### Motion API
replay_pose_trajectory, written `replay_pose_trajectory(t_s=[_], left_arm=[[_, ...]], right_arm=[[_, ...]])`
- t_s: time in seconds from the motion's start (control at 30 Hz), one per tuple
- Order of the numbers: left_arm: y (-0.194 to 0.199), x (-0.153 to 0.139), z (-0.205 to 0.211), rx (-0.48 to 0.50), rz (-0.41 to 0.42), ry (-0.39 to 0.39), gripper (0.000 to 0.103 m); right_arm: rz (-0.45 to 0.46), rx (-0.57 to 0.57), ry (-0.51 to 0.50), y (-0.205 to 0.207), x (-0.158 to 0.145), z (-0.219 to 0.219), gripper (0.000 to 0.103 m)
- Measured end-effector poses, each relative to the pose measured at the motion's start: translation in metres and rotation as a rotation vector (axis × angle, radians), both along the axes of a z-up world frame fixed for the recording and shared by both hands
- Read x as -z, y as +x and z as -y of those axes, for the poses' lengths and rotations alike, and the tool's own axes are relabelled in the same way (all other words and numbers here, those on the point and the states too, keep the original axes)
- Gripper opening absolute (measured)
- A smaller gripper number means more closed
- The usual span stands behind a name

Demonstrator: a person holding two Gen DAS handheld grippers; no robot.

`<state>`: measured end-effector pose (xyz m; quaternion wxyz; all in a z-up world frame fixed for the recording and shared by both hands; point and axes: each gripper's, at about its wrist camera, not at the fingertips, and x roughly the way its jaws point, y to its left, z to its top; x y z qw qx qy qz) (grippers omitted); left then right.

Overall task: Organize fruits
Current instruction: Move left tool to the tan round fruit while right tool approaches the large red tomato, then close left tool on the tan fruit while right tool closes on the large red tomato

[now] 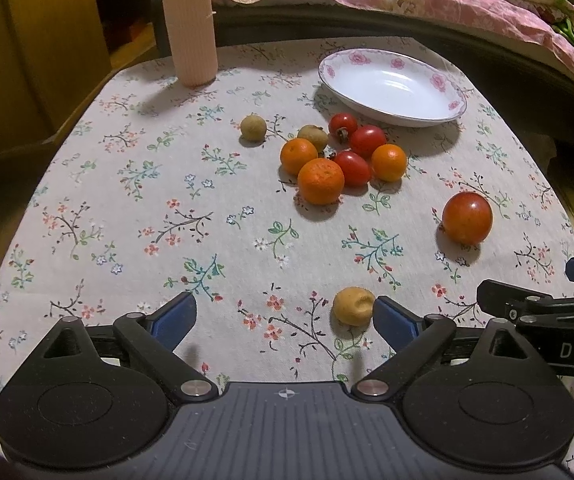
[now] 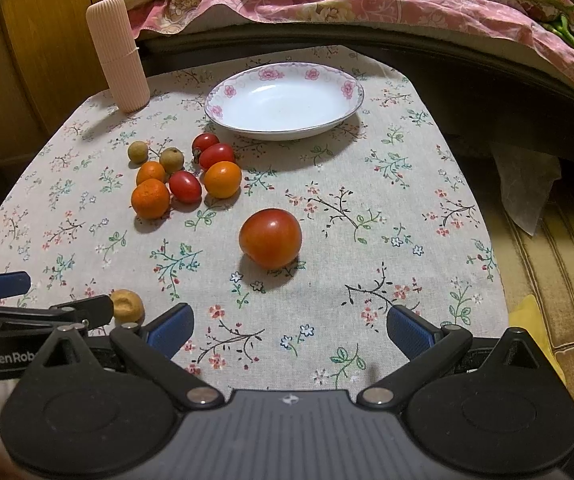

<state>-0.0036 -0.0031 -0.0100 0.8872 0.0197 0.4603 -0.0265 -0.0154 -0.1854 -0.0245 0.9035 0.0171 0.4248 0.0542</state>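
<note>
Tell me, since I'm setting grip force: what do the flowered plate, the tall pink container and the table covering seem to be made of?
Plate: likely glazed ceramic, glossy white with highlights and a printed pink rose rim. Tall pink container: probably matte plastic or silicone, with fine vertical ribs and no shine. Table covering: woven cloth, matte, with a printed floral pattern.
</note>
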Motion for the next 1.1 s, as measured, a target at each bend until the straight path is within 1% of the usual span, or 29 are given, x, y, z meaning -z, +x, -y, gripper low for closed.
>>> replay_pose_trajectory(t_s=[0.17, 0.33, 0.47, 0.63, 0.7, 0.77, 0.8, 0.87, 1.0, 1.03, 1.07, 1.1], left_arm=[[-0.002, 0.001, 0.0, 0.013, -0.001, 0.007, 0.097], [-0.003, 0.005, 0.004, 0.051, 0.001, 0.021, 0.097], [-0.003, 0.006, 0.01, 0.076, 0.024, 0.057, 0.097], [0.004, 0.01, 0.015, 0.098, 0.022, 0.045, 0.095], [0.007, 0.013, 0.018, 0.109, 0.019, 0.055, 0.092], [0.01, 0.016, 0.021, 0.116, 0.014, 0.063, 0.082], [0.012, 0.018, 0.021, 0.122, 0.007, 0.052, 0.081], [0.015, 0.021, 0.021, 0.122, -0.008, 0.028, 0.074], [0.016, 0.023, 0.021, 0.125, -0.012, 0.027, 0.074], [0.016, 0.023, 0.021, 0.125, -0.011, 0.025, 0.073], [0.017, 0.023, 0.021, 0.129, -0.008, 0.017, 0.068], [0.017, 0.023, 0.021, 0.134, -0.008, 0.005, 0.066]], right_arm=[[-0.009, -0.007, -0.003, 0.001, -0.002, 0.0, 0.103], [-0.022, -0.016, -0.004, 0.001, 0.0, 0.001, 0.103], [-0.023, -0.01, 0.007, 0.004, -0.002, 0.004, 0.103], [-0.023, -0.012, 0.018, 0.008, -0.004, 0.007, 0.103], [-0.024, -0.009, 0.023, 0.01, -0.005, 0.008, 0.103], [-0.027, -0.008, 0.025, 0.012, -0.004, 0.009, 0.103], [-0.03, -0.008, 0.026, 0.013, -0.004, 0.009, 0.103], [-0.035, -0.009, 0.029, 0.015, -0.003, 0.01, 0.103], [-0.041, -0.005, 0.037, 0.018, -0.003, 0.012, 0.103], [-0.043, -0.004, 0.04, 0.019, -0.002, 0.013, 0.103], [-0.045, -0.004, 0.042, 0.02, -0.002, 0.013, 0.103], [-0.046, -0.007, 0.045, 0.021, -0.001, 0.013, 0.103]])
